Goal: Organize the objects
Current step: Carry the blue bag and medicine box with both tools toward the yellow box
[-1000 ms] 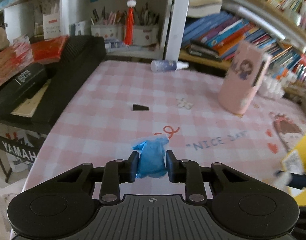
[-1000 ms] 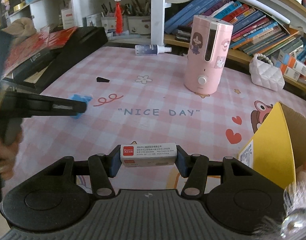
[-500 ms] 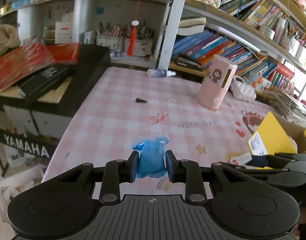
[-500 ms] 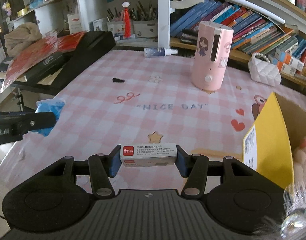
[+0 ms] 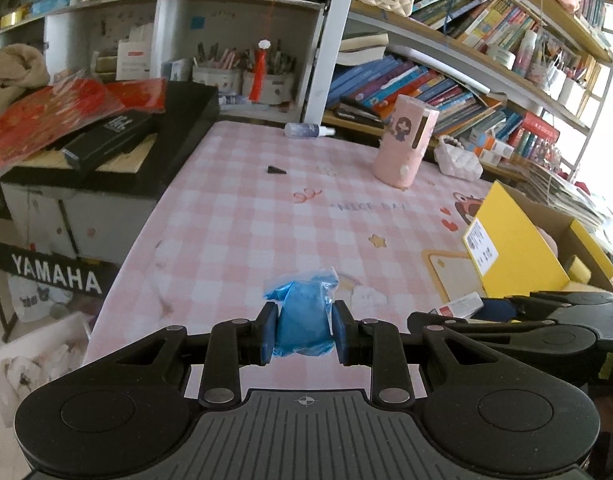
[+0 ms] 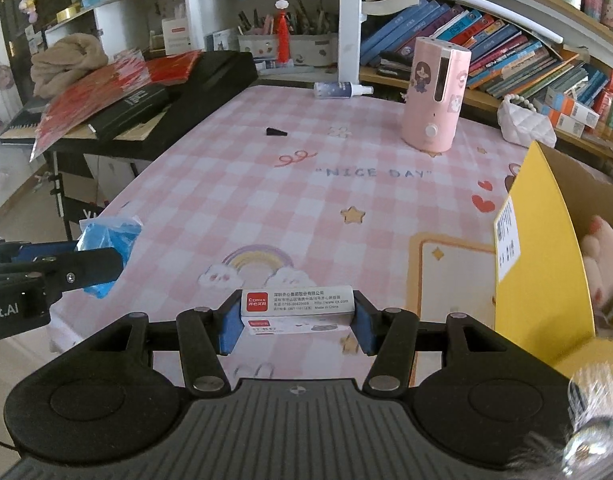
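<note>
2 grippers, each w/ 1 thing. Left gripper (image 5: 302, 334) – jaws pinched on 1 blue plastic packet (image 5: 302, 320), crumpled, held up off the table near its front-left edge; same packet seen from the right wrist cam at far left (image 6: 106, 240). Right gripper (image 6: 296, 320) – jaws pressed on the 2 short ends of 1 small white box (image 6: 296, 306) w/ red logo square + printed text, held level above the rainbow print. Table (image 6: 226, 184): pink-white check cloth w/ "NICE DAY" lettering. On it, counted: 1 pink cylindrical appliance (image 6: 434, 96) upright toward the far right, 1 small spray bottle (image 6: 338, 90) lying on its side at the far edge, 1 small black wedge-shaped bit (image 6: 276, 132) mid-left, well apart from both. 1 yellow cardboard box (image 6: 546, 248) at right, flap open, label on the flap, something pink & plush inside. 1 white quilted bag (image 6: 526, 122) beyond the appliance by the books. Black keyboard (image 5: 106, 140) left of the table, w/ red sheets on it.
</note>
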Motion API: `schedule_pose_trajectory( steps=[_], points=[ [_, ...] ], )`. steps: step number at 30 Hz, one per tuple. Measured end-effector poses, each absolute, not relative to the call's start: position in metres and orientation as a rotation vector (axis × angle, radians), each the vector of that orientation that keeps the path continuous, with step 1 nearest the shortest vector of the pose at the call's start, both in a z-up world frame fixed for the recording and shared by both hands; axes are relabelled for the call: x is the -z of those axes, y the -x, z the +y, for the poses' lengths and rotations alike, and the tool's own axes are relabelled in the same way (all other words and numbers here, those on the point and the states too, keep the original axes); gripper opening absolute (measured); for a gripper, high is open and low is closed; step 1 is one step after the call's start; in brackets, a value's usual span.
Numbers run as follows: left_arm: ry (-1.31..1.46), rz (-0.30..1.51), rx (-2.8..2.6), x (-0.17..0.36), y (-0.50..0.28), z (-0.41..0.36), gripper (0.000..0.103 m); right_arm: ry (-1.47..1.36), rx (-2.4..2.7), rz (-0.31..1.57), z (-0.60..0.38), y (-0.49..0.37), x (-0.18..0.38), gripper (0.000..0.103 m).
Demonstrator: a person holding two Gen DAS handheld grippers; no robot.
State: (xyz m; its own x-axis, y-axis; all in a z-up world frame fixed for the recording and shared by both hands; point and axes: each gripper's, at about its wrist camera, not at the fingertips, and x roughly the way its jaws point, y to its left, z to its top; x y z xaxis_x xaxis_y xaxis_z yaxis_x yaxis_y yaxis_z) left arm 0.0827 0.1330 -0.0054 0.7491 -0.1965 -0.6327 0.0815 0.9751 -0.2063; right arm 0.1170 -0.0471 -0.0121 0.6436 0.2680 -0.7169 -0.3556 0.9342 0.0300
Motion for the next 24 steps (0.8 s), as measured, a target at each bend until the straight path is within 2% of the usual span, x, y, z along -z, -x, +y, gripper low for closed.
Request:
schedule_pose_trajectory(
  steps=[24],
  points=[
    [0.101,0.734,0.26,0.006,0.004,0.127,0.027,0.016,-0.265,0.837,-0.065,-0.009,0.02,0.052]
  ],
)
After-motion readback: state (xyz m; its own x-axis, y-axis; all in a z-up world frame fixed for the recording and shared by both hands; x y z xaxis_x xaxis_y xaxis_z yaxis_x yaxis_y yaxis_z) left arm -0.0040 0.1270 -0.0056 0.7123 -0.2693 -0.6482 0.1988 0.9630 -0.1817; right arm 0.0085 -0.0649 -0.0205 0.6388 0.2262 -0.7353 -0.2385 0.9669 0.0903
